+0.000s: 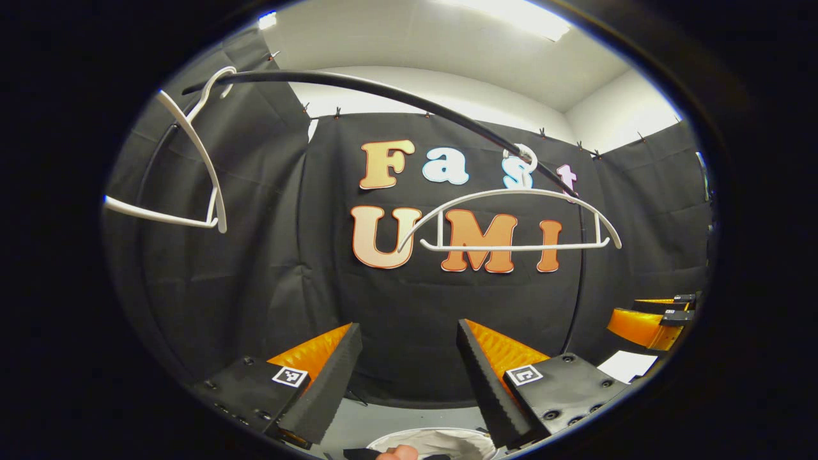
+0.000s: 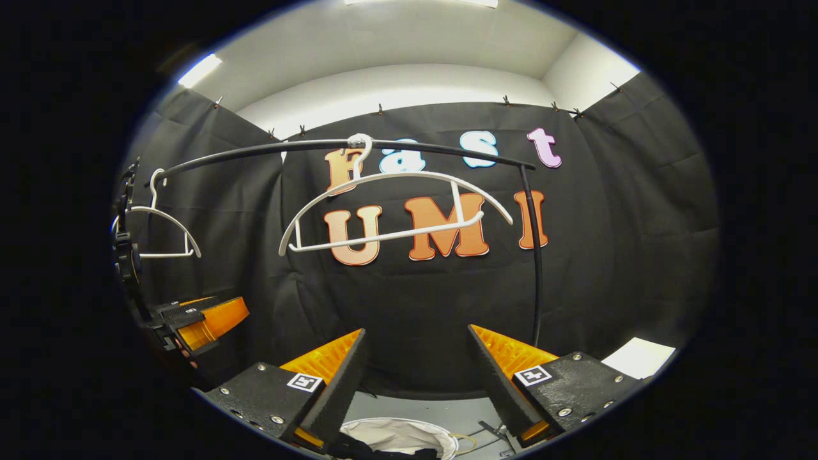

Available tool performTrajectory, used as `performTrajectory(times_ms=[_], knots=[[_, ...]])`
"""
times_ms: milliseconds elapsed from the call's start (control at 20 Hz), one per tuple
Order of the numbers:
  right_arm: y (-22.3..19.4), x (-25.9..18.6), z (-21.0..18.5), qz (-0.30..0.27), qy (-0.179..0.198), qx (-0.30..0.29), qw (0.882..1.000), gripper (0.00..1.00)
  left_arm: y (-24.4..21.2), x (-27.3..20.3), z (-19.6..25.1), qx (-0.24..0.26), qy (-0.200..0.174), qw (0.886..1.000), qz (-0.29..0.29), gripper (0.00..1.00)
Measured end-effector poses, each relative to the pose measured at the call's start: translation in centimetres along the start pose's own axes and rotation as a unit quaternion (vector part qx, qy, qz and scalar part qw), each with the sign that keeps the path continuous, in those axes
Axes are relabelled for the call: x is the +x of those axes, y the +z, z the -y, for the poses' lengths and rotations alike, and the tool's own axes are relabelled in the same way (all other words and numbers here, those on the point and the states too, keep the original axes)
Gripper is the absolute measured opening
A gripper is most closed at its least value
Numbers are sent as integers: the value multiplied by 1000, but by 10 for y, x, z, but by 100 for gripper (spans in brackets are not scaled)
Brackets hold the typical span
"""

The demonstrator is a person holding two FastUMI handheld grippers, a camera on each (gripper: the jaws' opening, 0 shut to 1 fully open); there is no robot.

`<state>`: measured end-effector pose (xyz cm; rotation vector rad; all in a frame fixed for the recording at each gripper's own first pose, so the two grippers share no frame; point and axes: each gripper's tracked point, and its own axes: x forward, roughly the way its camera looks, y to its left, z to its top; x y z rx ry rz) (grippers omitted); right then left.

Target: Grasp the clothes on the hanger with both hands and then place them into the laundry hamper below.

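Both hand-held grippers gape wide and hold nothing: the left hand-held gripper (image 1: 409, 383) and the right hand-held gripper (image 2: 415, 383) point at the rail (image 2: 409, 145), where two bare white hangers (image 2: 393, 211) hang. The hamper (image 2: 399, 436) sits below between the fingers, dark clothes (image 2: 383, 455) at its rim

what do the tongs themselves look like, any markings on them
Each of the tongs has two wedge-shaped fingers with ribbed inner faces, bolted to flat black textured plates. In the left gripper view, the left tongs carry a small square black-and-white marker on each plate. The right tongs in the right gripper view have the same plates, screws and square markers.
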<state>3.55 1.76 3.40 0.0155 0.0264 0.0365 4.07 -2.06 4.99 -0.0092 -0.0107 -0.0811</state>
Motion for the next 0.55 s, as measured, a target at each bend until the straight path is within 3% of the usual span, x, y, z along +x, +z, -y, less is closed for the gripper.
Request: performTrajectory(times_ms=[550], knots=[[-5, -4, -1, -4, 3, 4, 1000, 100, -5, -14, 2, 4, 7, 1000, -1, 94]])
